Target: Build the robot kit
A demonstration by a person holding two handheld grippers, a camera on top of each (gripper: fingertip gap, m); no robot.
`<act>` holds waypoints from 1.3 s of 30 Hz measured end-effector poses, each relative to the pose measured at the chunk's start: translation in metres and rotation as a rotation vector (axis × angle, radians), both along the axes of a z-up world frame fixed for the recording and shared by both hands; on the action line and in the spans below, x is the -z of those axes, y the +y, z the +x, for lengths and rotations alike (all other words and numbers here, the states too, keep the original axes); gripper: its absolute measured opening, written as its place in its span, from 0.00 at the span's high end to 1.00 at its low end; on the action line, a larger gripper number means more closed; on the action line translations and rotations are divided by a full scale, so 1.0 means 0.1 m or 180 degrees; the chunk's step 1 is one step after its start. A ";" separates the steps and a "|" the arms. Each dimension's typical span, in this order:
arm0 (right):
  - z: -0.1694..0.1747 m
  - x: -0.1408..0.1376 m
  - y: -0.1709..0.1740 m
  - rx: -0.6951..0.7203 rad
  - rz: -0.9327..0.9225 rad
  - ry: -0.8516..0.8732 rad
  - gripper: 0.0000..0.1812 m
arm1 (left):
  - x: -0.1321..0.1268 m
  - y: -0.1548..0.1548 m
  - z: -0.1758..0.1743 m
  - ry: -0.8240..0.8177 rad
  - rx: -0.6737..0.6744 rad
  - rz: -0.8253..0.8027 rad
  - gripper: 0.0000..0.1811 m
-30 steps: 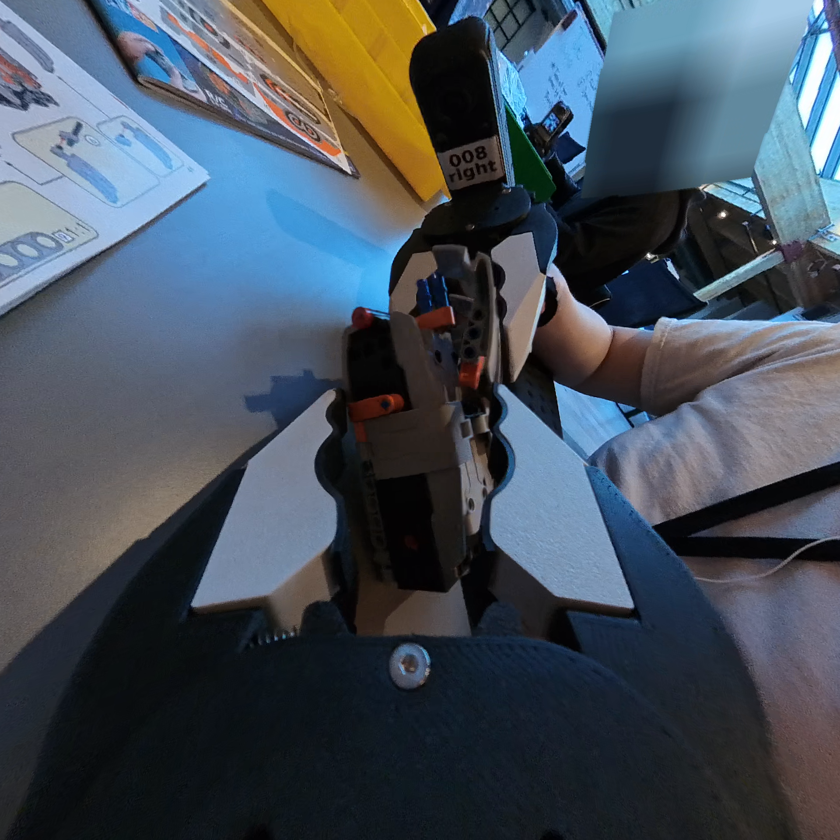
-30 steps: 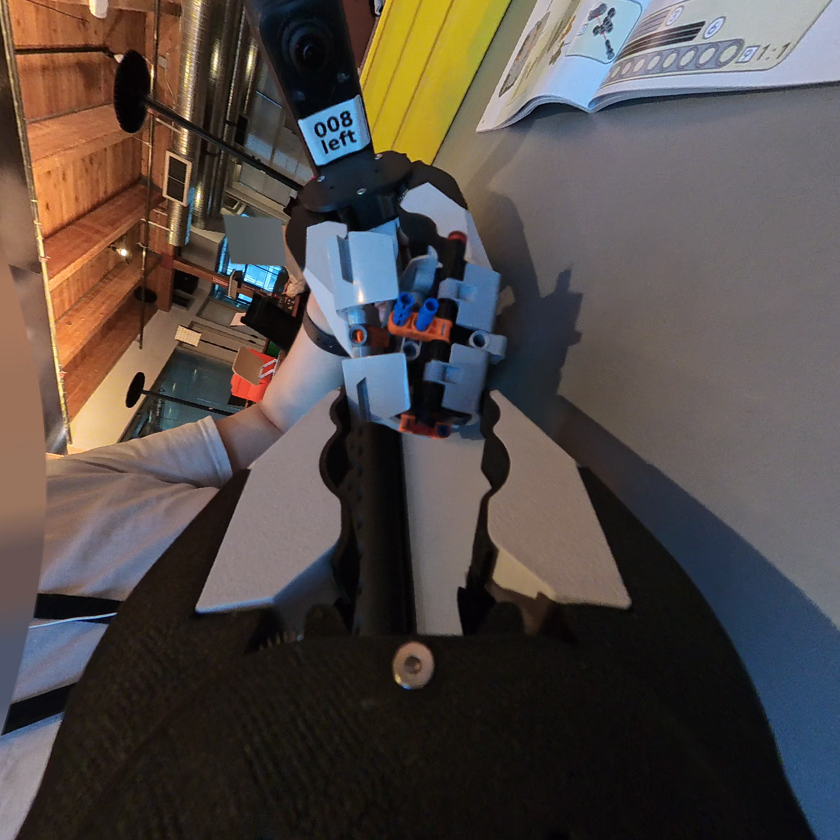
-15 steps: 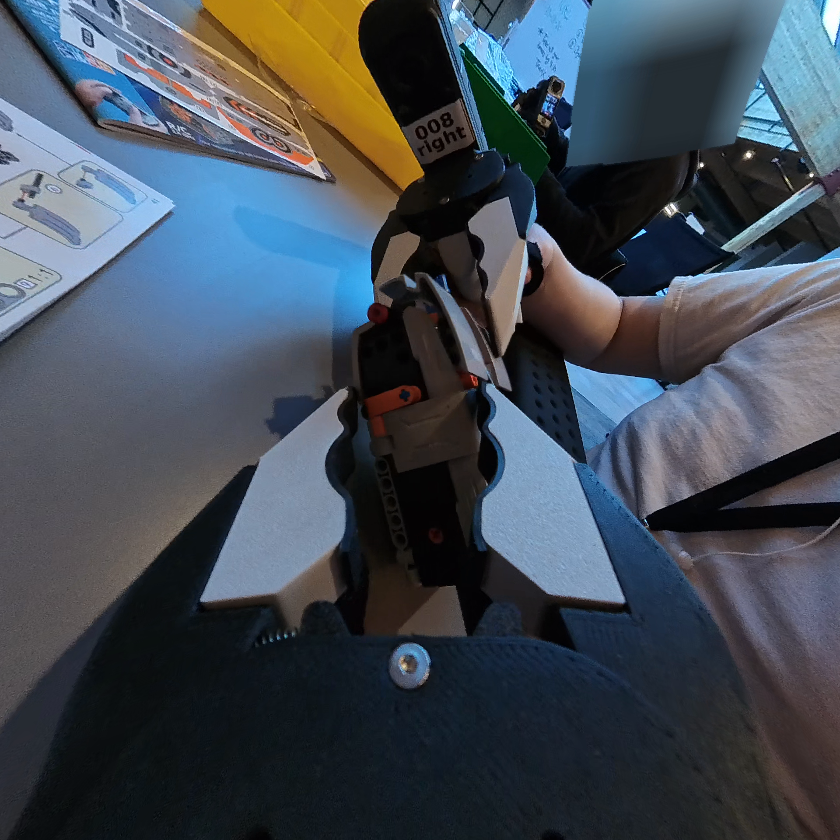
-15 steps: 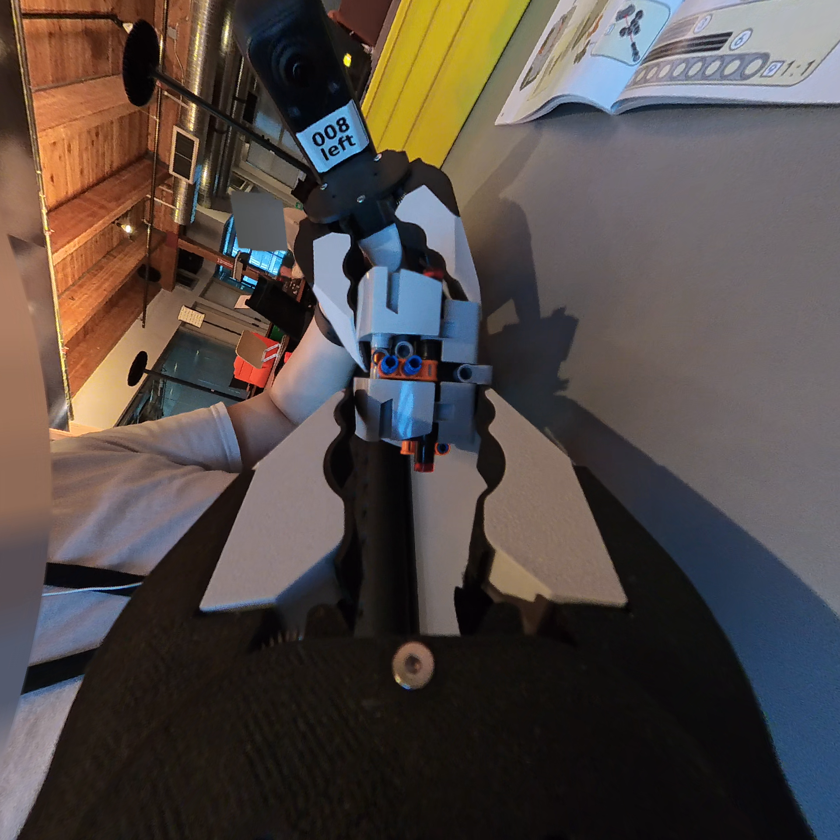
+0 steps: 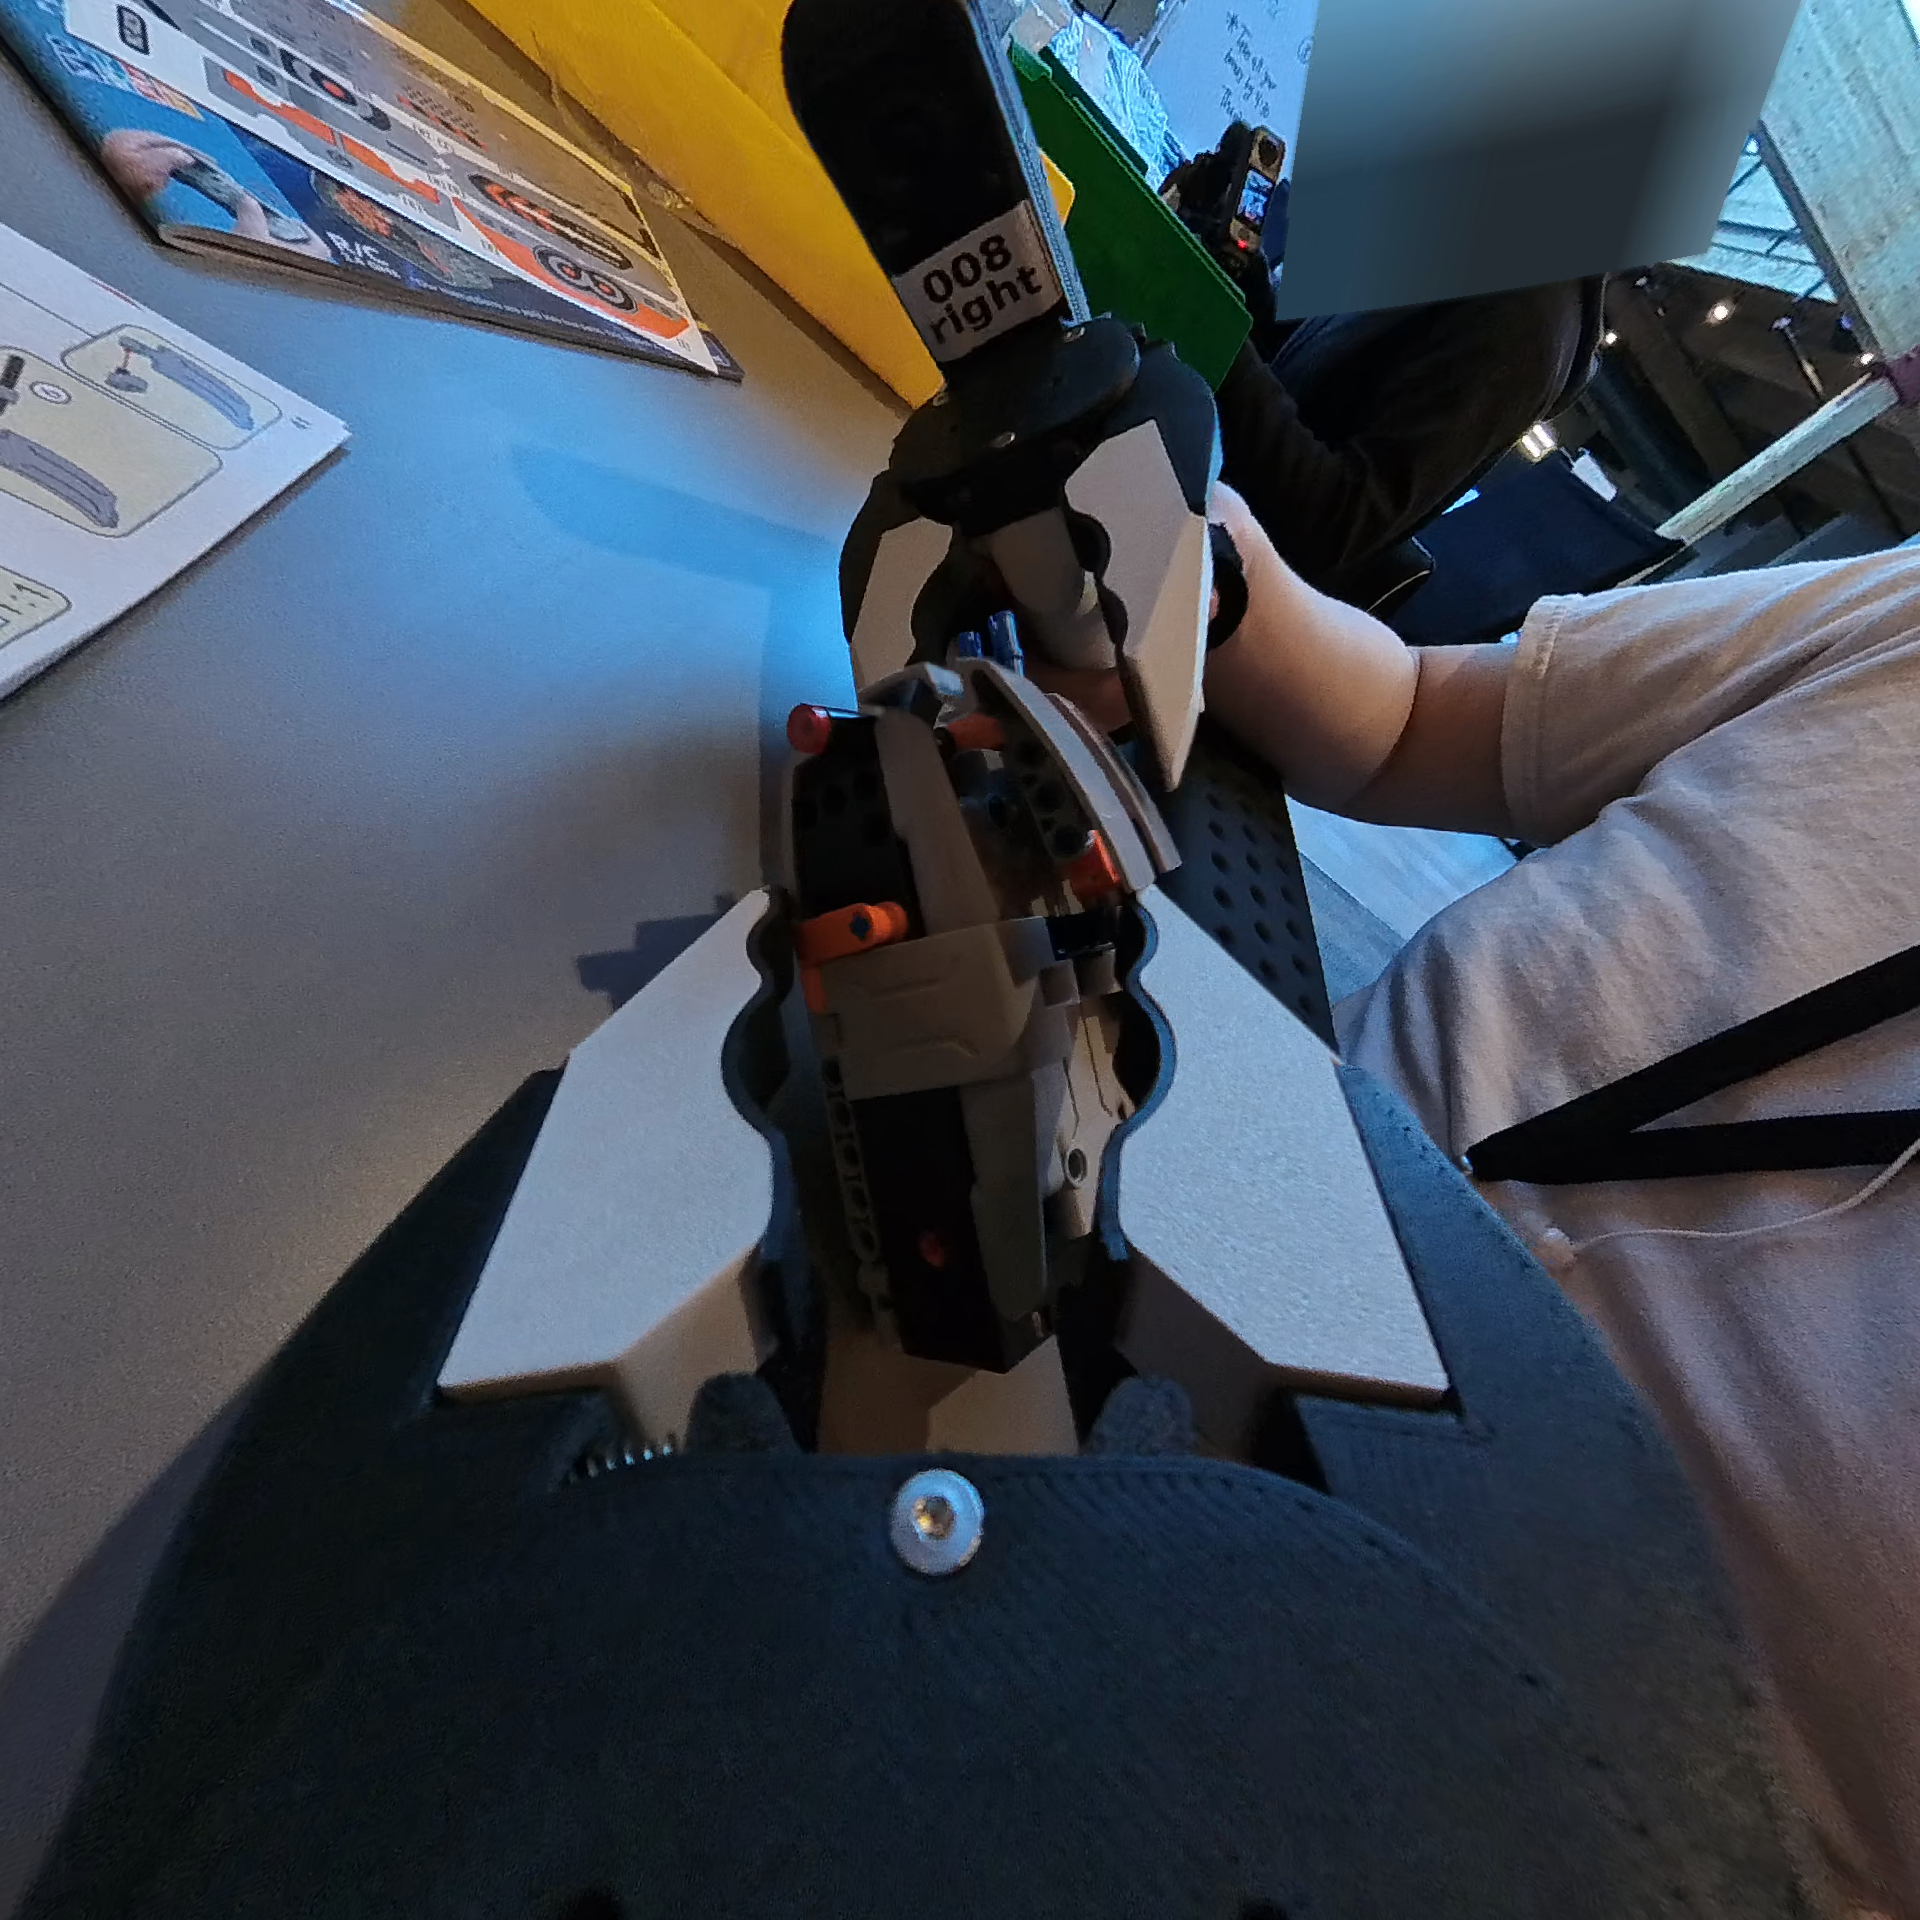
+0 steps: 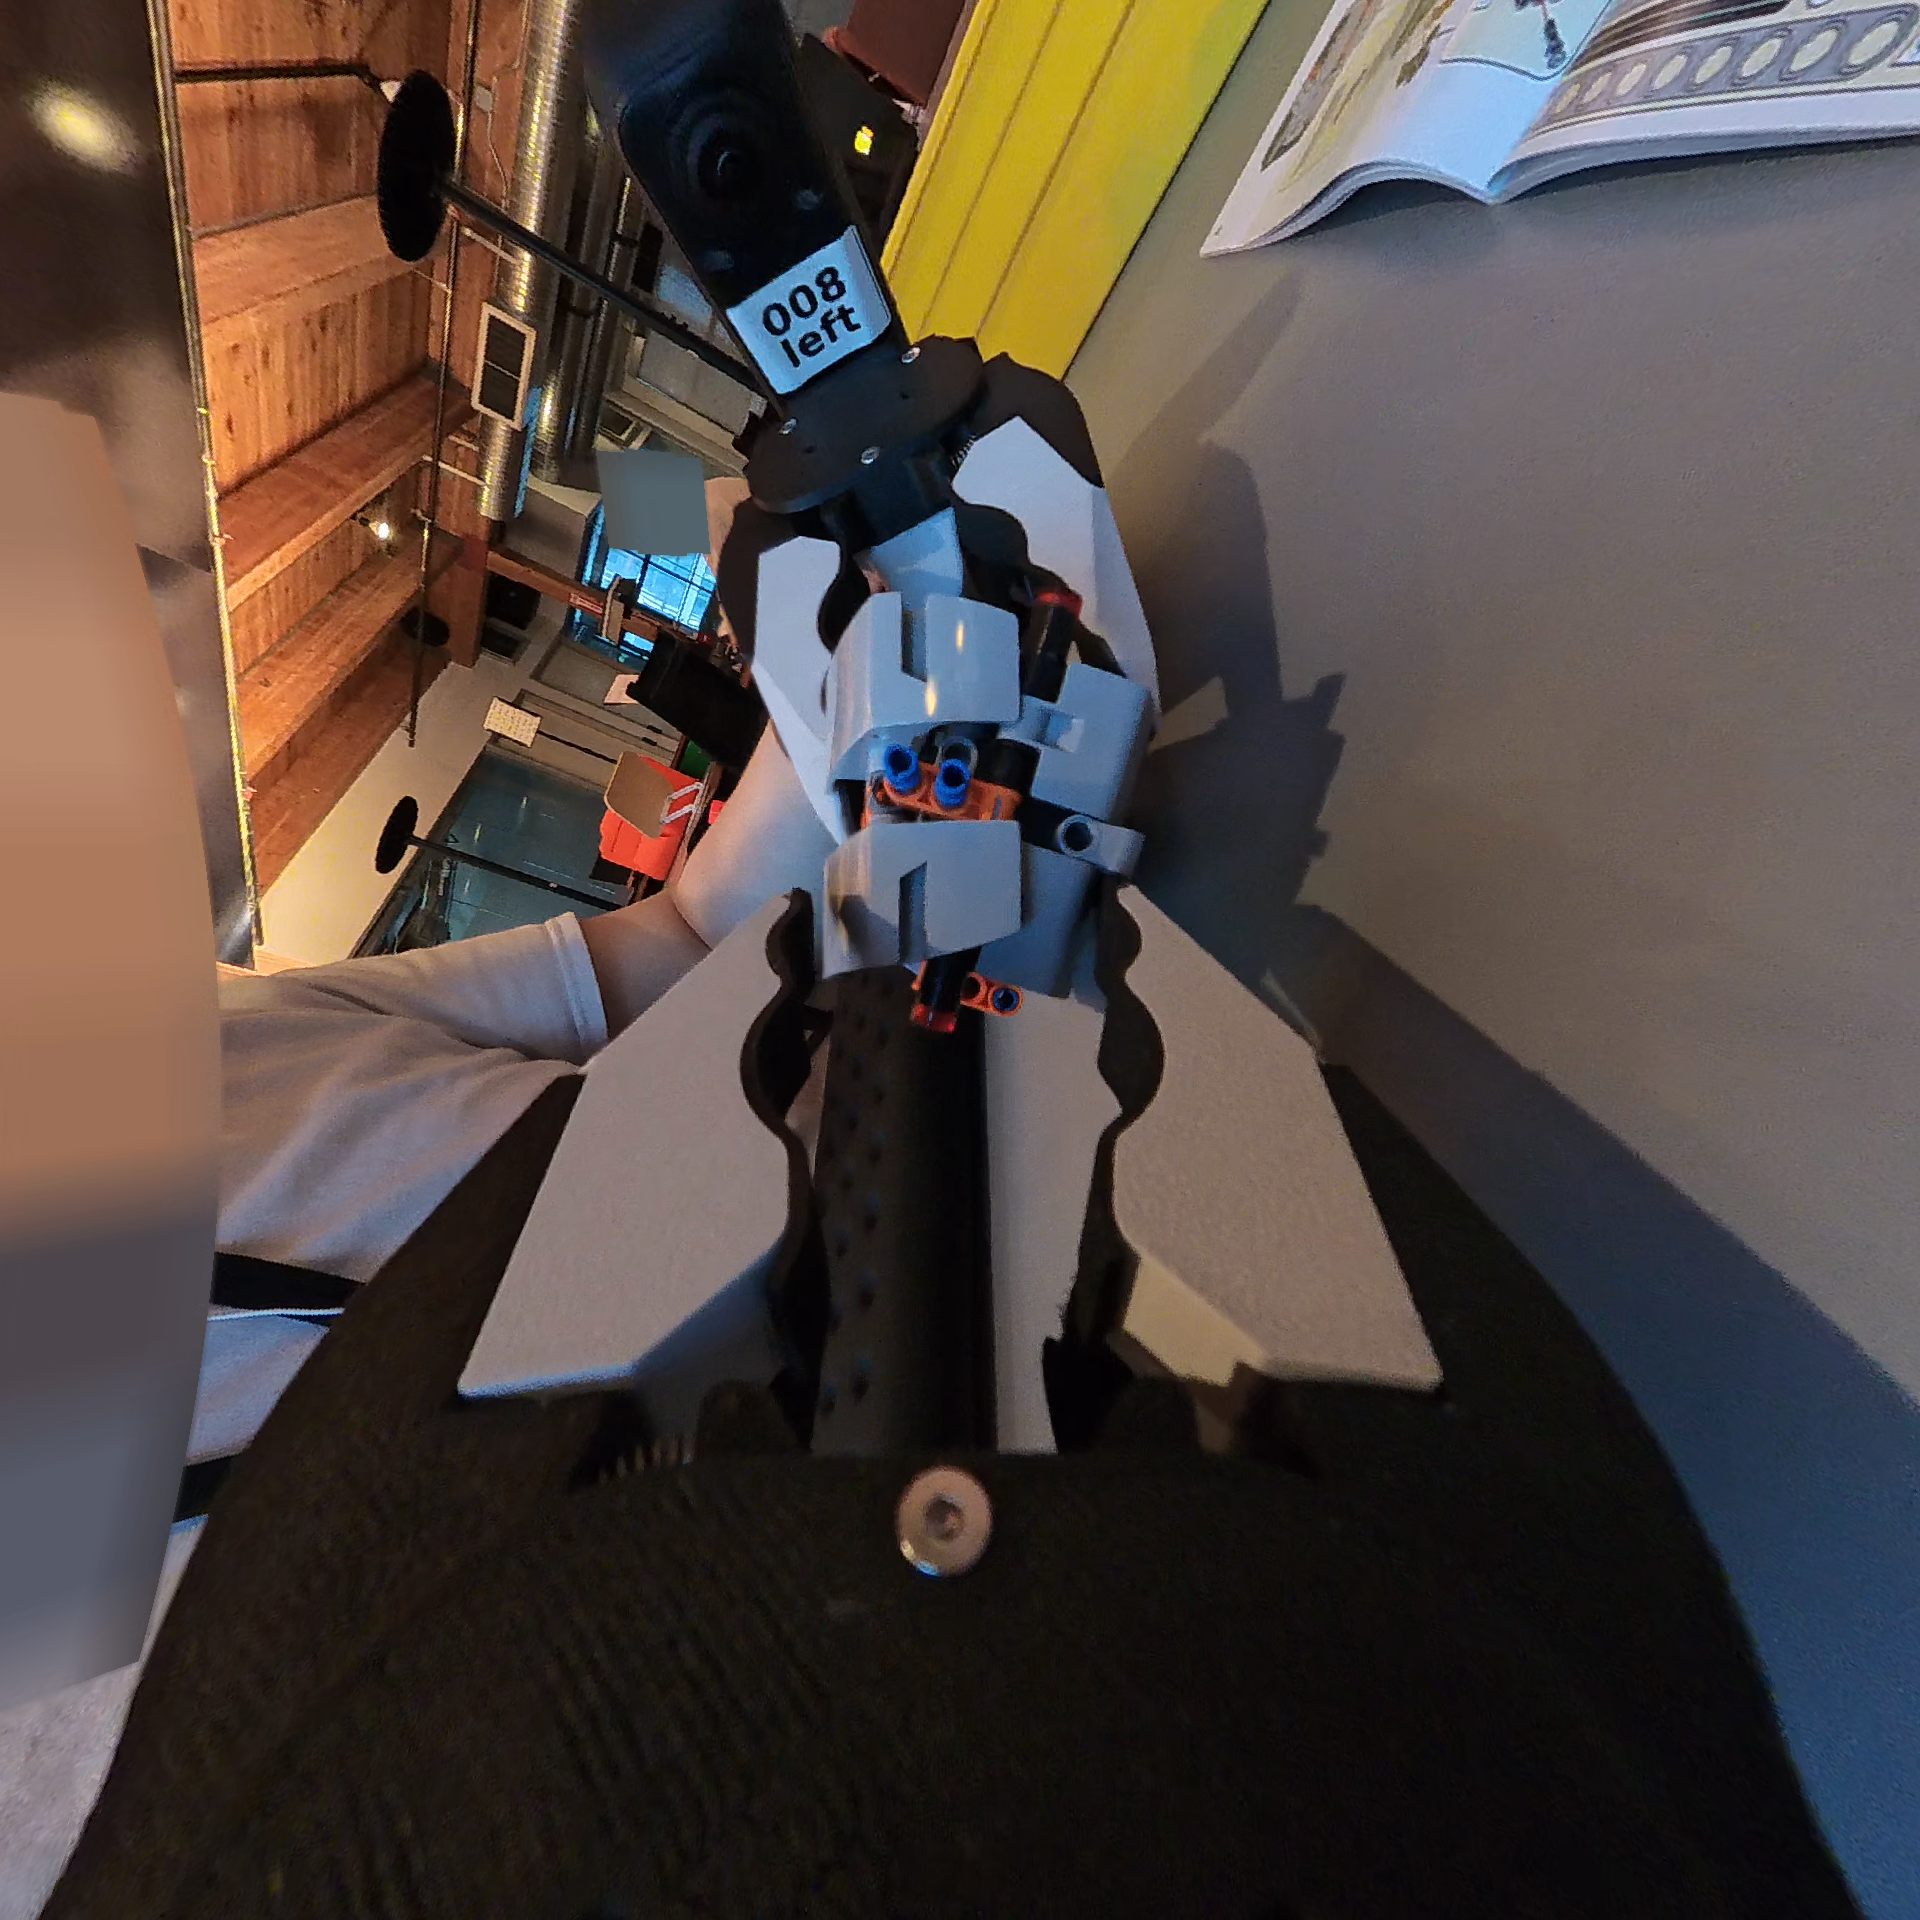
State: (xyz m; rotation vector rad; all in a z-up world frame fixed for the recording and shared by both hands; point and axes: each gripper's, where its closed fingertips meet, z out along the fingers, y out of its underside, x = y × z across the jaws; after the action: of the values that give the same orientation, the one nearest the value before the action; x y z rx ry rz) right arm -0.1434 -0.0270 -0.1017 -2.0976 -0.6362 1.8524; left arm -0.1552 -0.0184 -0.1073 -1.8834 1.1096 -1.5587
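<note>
Grey tabletop (image 5: 364, 831) fills the left half of the left wrist view and the right half of the right wrist view, matte and bare around the grippers. On it lie an open instruction booklet (image 5: 125, 457) near the edge of the frame, a printed box lid or leaflet (image 5: 416, 208) beyond it, and a yellow bin (image 5: 748, 156) with a green plate (image 5: 1132, 239) behind.

The left gripper (image 5: 951, 914) is clenched on a brick-built model (image 5: 935, 1091) of grey panels, black beams and orange pins, held above the table between its white fingers (image 5: 644, 1174). The right gripper (image 6: 951, 935) faces it from the opposite side; its fingertips sit around the model's far end, at the curved grey panels, with a gap showing between the jaws lower down, so I cannot tell whether it presses on the model or merely brackets it.

Only the left wrist view shows the model's long black underside, the red pin at its upper corner, the box lid and the person's sleeve and black strap (image 5: 1714, 1101) on the right. Only the right wrist view shows the two blue pins (image 6: 920, 774) on an orange piece between grey shells, and the room behind: wooden plank walls (image 6: 301, 312), silver ducts, black round lamps on rods and a window with orange furniture below.
</note>
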 end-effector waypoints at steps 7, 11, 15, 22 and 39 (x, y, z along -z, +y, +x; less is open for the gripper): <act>0.02 0.01 0.01 -0.0005 -0.0038 0.0021 0.72 | 0.00 -0.01 0.01 0.0019 -0.0009 0.0102 0.69; 0.02 -0.02 0.01 0.0002 -0.0122 0.0082 0.71 | -0.01 -0.02 0.01 0.0015 -0.0009 0.0165 0.69; 0.03 -0.05 0.04 0.0077 -0.0274 0.0153 0.69 | -0.02 -0.01 0.03 0.0029 -0.0083 0.0281 0.69; 0.05 -0.07 0.03 0.0096 -0.0349 0.0159 0.68 | -0.04 -0.03 0.04 0.0078 -0.0023 0.0458 0.69; 0.08 0.11 0.02 0.0192 -0.0145 -0.0302 0.76 | -0.03 -0.07 0.11 0.0274 0.0001 0.1034 0.70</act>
State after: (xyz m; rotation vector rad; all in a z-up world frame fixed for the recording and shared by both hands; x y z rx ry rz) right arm -0.1358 -0.0252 -0.1129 -2.2193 -0.5508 1.7602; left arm -0.1440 -0.0252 -0.1046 -1.7408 1.3114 -1.2196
